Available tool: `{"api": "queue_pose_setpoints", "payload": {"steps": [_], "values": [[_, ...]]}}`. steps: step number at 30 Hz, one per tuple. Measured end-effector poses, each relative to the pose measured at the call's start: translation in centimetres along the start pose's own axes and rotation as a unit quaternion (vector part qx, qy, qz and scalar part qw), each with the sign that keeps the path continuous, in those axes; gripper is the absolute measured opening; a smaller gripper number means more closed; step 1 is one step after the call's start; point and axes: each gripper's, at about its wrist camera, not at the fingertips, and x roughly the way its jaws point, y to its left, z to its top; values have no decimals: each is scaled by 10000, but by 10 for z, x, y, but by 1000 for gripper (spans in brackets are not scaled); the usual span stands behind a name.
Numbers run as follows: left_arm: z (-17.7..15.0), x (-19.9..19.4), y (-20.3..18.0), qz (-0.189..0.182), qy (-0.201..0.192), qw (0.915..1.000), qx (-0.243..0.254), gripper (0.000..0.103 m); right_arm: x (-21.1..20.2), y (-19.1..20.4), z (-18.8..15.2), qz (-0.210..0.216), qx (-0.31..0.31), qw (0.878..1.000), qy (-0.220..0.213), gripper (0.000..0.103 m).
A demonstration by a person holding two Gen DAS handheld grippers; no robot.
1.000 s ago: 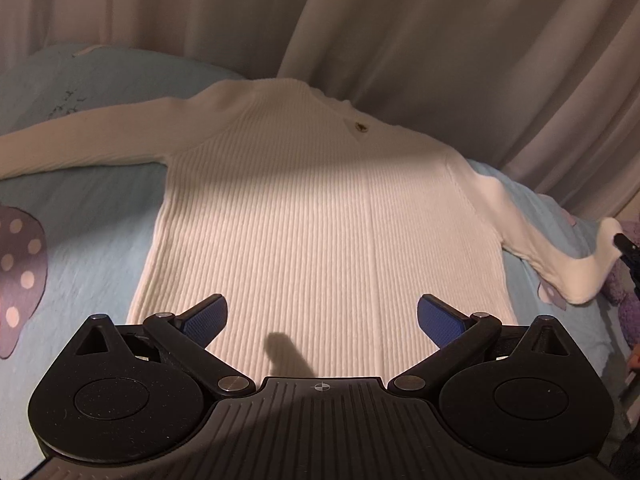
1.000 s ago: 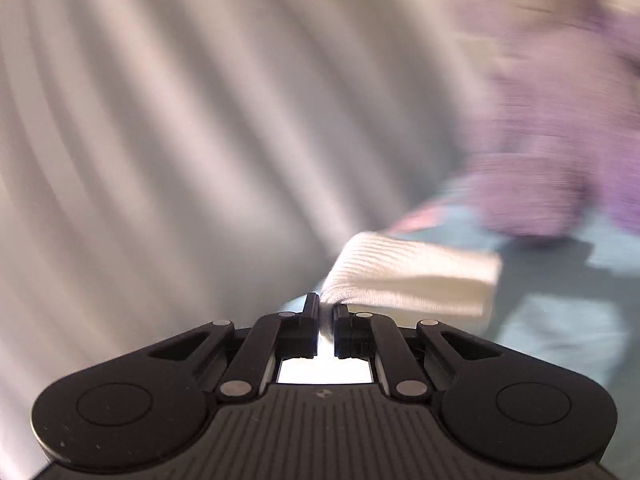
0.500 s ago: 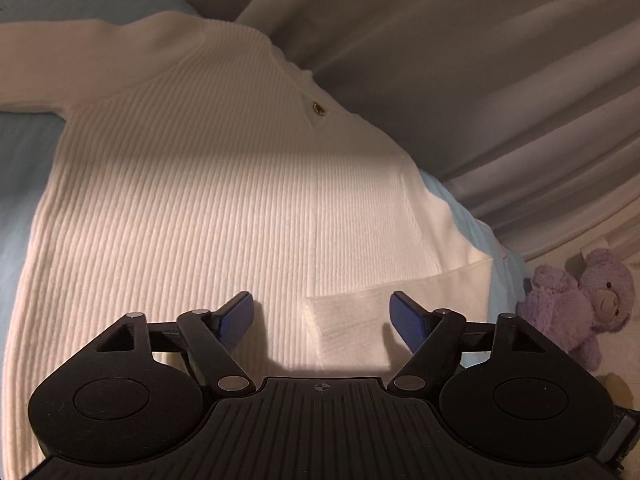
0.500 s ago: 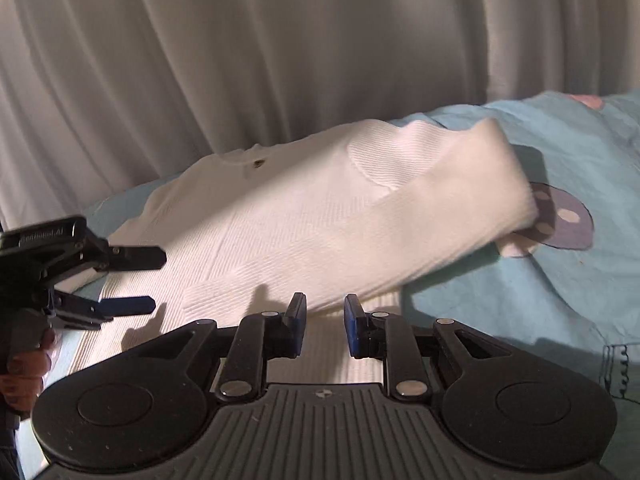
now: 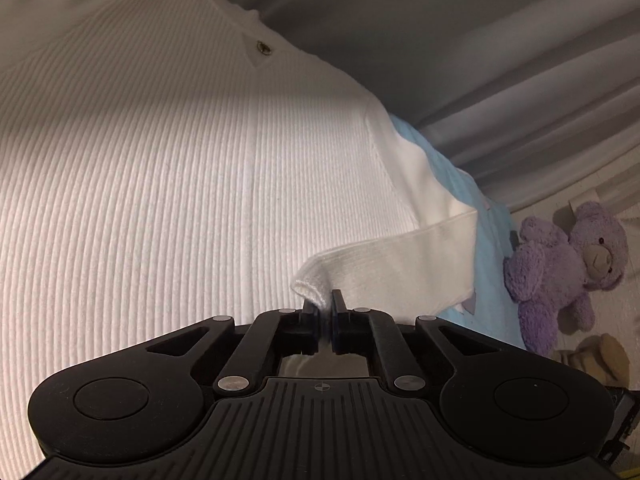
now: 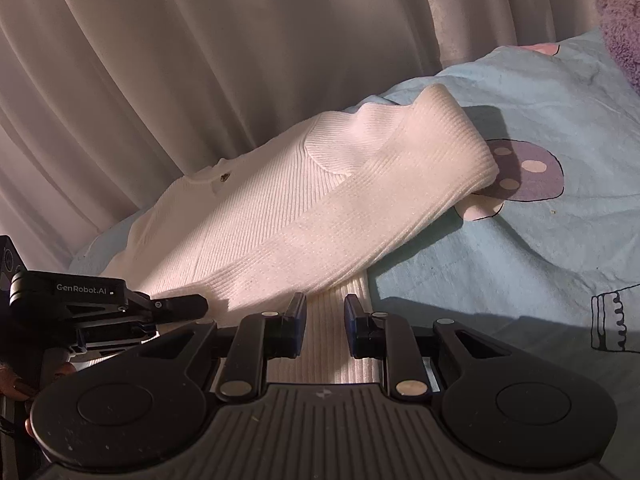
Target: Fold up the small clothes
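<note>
Garment: my white ribbed knit sweater (image 5: 180,184) lies flat, front up, on the pale blue printed bedsheet (image 6: 540,248), its neckline with a small dark button (image 5: 264,48) toward the grey pleated curtain (image 6: 180,60).

Sleeve: the sweater's right-hand sleeve (image 6: 360,216) is folded in across the body, its long axis running slantwise from the shoulder fold down to the cuff (image 5: 316,284) near the hem.

Left claw (image 5: 325,304): my fingers are pinched narrow on the cuff edge, which sits right between the tips; I hold that cloth.

Right claw (image 6: 325,312): my blue-padded fingers stand partly apart and grip nothing; they hover above the ribbed hem strip, just below the folded sleeve.

Key relation: the cuff lies straight ahead of my left claw and is already in it, so the left side is plainly the nearer one; from my right claw the sleeve runs away up and to the right.

Judgement: I think the next move is setting the cuff flat along the body, pulling along the sleeve's axis so it doesn't bunch.

Off to the side: a purple plush teddy bear (image 5: 568,272) sits beyond the bed edge.
</note>
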Motion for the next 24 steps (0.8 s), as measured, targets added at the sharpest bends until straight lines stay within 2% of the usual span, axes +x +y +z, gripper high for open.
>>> {"api": "queue_pose_setpoints", "payload": {"steps": [3,5,6,7,8,9,12,15,17,19,21,24], "values": [[17,-23,-8,102,-579,9974,406,6,-3,1,5,-174,-183,9996,-118,20],[31,-40,-13,621,-987,9896,841,6,-7,-3,13,-349,-242,9987,-296,21],[39,-47,-14,1119,-1171,9805,1115,6,-8,-6,17,-401,-218,9983,-358,22],[45,-50,-11,1577,-1318,9709,1230,6,-9,-9,22,-445,-182,9980,-404,23],[51,-53,-4,1831,-1386,9658,1201,6,-8,-11,27,-482,-164,9978,-431,23],[57,-55,5,1908,-1411,9652,1096,7,-7,-12,30,-513,-166,9975,-450,24],[69,-53,38,1690,-1245,9760,575,9,-1,-10,41,-561,-261,9971,-437,28],[71,-45,61,1493,-1055,9830,168,24,8,-5,50,-579,-403,9968,-385,34],[71,-40,67,1382,-1038,9849,74,26,18,-4,58,-580,-450,9967,-359,38],[71,-36,67,1320,-1057,9855,119,23,26,-6,65,-581,-440,9968,-332,39],[75,-32,62,1357,-1035,9850,265,7,36,-8,74,-575,-380,9971,-318,39],[87,-37,48,1550,-1247,9781,620,7,48,-11,86,-548,-326,9974,-330,42]]}}
